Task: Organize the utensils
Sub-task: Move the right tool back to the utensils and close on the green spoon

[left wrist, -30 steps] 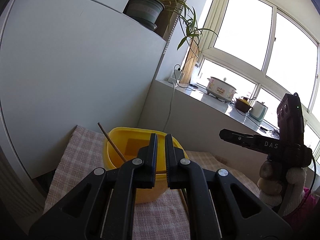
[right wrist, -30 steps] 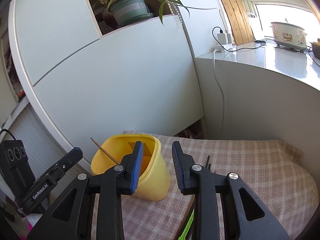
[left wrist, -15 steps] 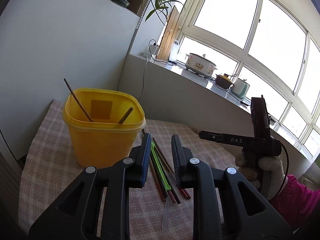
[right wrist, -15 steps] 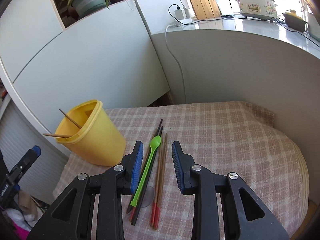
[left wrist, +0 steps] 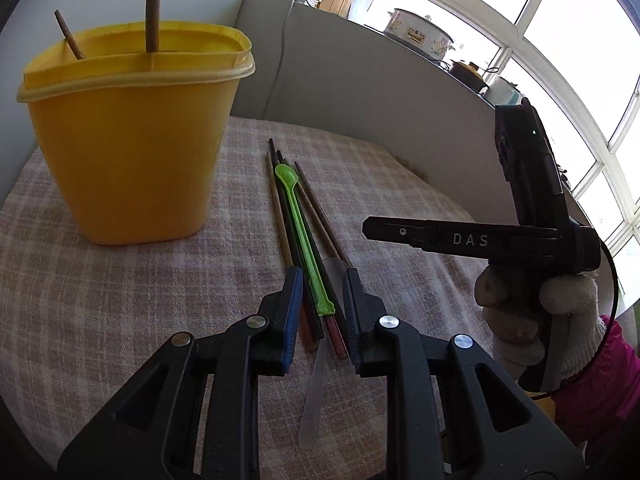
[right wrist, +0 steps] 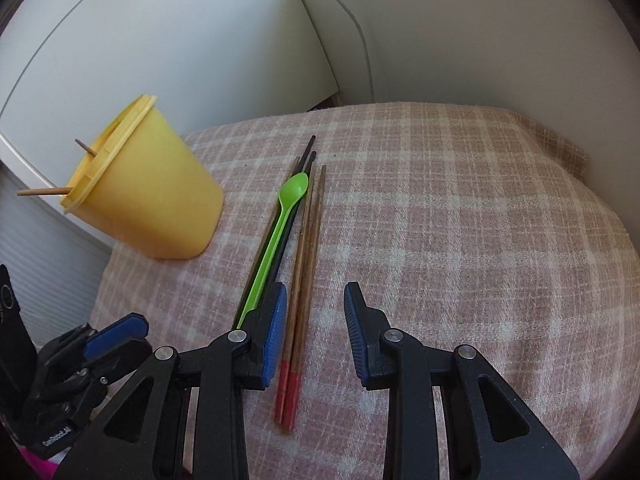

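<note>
A yellow tub [left wrist: 128, 136] stands on the checked cloth with two wooden chopsticks [left wrist: 153, 8] in it; it also shows in the right wrist view [right wrist: 148, 196]. Beside it lie a green spoon [left wrist: 304, 236], black chopsticks [left wrist: 294, 240], red-tipped wooden chopsticks [right wrist: 306, 264] and a clear plastic spoon [left wrist: 316, 384]. My left gripper [left wrist: 320, 280] is open, low over the handle ends of the green spoon and chopsticks. My right gripper [right wrist: 314, 292] is open just above the red-tipped chopsticks, with the green spoon [right wrist: 276, 240] at its left finger.
The checked cloth [right wrist: 460, 220] covers a small table that drops off at the front and right. White cabinet panels [right wrist: 180, 52] and a grey wall stand behind it. A windowsill with a cooker pot [left wrist: 420, 34] lies farther back.
Both grippers have come down from above the tub toward the utensils on the cloth. The left gripper has opened wider. A second chopstick now stands in the tub.
</note>
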A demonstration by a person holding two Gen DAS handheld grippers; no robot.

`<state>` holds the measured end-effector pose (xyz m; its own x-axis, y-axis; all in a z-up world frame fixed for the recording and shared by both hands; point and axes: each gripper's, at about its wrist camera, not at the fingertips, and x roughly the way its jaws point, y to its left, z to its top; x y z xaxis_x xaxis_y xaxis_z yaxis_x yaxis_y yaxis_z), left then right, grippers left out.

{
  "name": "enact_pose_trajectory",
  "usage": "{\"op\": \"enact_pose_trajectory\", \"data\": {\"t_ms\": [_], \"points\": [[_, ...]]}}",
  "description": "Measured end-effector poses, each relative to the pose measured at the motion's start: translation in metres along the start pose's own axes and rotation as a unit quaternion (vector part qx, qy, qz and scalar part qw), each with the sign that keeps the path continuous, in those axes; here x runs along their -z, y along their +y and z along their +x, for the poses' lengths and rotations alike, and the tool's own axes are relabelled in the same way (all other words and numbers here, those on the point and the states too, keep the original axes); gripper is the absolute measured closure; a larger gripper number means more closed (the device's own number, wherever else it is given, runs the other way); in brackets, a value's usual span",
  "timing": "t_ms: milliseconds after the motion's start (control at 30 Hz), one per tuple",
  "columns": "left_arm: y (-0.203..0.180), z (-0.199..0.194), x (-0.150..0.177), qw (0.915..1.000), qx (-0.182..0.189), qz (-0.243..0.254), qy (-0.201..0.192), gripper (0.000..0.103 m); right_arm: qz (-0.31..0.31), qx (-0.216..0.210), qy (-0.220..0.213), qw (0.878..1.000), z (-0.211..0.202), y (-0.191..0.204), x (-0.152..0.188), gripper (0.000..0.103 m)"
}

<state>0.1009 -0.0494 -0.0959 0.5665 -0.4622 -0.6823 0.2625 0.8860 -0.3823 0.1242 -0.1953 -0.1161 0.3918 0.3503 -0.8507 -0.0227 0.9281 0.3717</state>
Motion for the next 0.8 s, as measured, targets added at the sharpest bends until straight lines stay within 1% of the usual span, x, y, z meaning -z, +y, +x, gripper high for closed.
{"op": "enact_pose_trajectory", "data": {"t_ms": [133, 300, 467, 567, 633, 667, 700, 733, 800], "points": [[-0.002, 0.024, -0.001, 0.9995, 0.006, -0.008, 0.029, 0.084, 0.004, -0.002, 0.018, 1.0, 0.011, -0.002, 0.0, 0.075], [-0.002, 0.049, -0.006, 0.9984, -0.007, -0.016, 0.054, 0.084, 0.007, -0.002, 0.029, 1.0, 0.02, -0.005, -0.001, 0.075], [0.002, 0.064, -0.005, 0.9976, -0.029, -0.017, 0.06, 0.084, 0.009, -0.002, 0.032, 0.999, 0.029, -0.004, -0.007, 0.075], [0.001, 0.068, -0.008, 0.9975, -0.04, -0.011, 0.057, 0.084, 0.008, -0.002, 0.037, 0.999, 0.034, -0.003, -0.01, 0.075], [0.004, 0.071, -0.009, 0.9975, -0.042, -0.016, 0.055, 0.084, 0.004, -0.002, 0.04, 0.999, 0.037, 0.0, -0.012, 0.075], [0.005, 0.07, -0.008, 0.9976, -0.039, -0.02, 0.053, 0.087, 0.002, -0.001, 0.041, 0.999, 0.039, 0.003, -0.013, 0.075], [0.007, 0.069, -0.009, 0.9978, -0.037, -0.022, 0.05, 0.094, 0.001, -0.001, 0.042, 0.999, 0.042, 0.005, -0.014, 0.075], [0.007, 0.069, -0.009, 0.9978, -0.038, -0.022, 0.05, 0.097, -0.001, -0.001, 0.044, 0.999, 0.043, 0.007, -0.015, 0.075], [0.008, 0.07, -0.008, 0.9979, -0.036, -0.025, 0.048, 0.097, -0.004, -0.001, 0.047, 0.999, 0.046, 0.011, -0.016, 0.076]]}}
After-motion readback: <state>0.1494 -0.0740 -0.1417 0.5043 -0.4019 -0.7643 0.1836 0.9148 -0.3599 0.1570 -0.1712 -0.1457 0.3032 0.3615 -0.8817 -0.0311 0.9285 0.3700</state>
